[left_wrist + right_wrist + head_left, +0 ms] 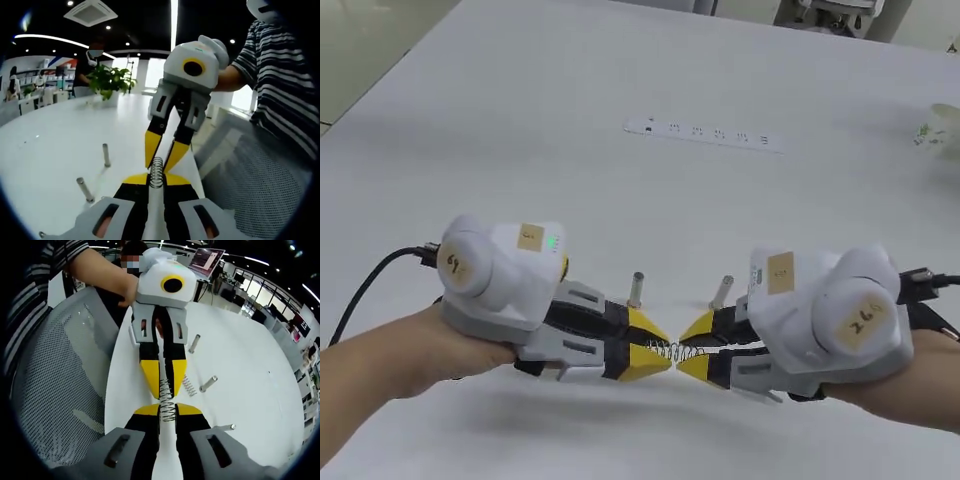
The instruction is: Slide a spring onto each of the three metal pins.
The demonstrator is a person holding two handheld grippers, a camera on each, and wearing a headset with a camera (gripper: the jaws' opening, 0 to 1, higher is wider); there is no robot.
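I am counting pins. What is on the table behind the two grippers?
Two metal pins stand just behind them, a white power strip farther back. The left gripper and right gripper, gripping a spring, hide the table beneath.

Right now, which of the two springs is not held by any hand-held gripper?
The loose spring, lying flat on the table beside a metal pin. The held spring is clamped between the left hand-held gripper and right hand-held gripper.

table: white worktop (620, 80), wide and matte
power strip (705, 133): white, lying on the far part of the table
floor (360, 40): pale green, past the left edge
seat: grey mesh chair (65, 370) at the table edge
greenery: potted plant (111, 80), far end
ceiling: dark, square air vent (90, 11), bright light strip (174, 20)
laptop (206, 259): open, far end
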